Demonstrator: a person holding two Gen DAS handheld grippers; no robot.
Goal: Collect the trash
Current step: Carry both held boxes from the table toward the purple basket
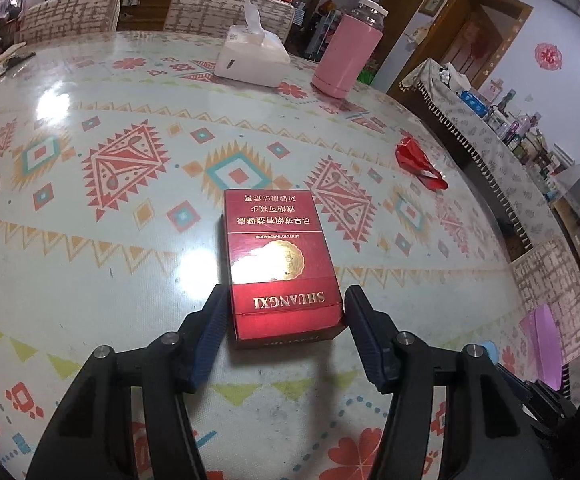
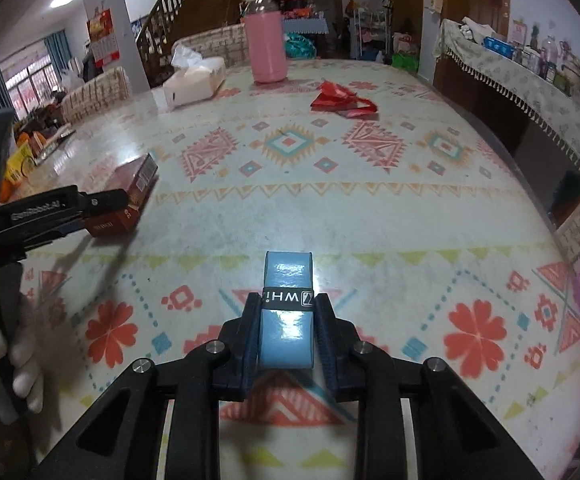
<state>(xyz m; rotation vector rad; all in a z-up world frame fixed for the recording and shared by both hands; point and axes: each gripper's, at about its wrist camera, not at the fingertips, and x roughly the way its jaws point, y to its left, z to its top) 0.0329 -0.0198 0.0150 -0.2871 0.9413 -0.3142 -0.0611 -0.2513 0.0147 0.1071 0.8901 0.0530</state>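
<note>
The red cigarette pack [image 1: 279, 268] lies flat on the counter [image 1: 89, 280], long axis running away from the left tongs [image 1: 283, 316], whose pads clamp its near, lid end. The right tongs [image 2: 285, 320] are clamped on a blue roll [image 2: 287, 312] pointing forward. A crumpled red wrapper [image 2: 340, 100] lies well beyond, near the pink flask [image 2: 265, 46] and tissue box [image 2: 193, 82].

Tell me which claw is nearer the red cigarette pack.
Left. The left claw straddles the red cigarette pack; the right claw, holding a blue roll, sits well off to its side.
</note>
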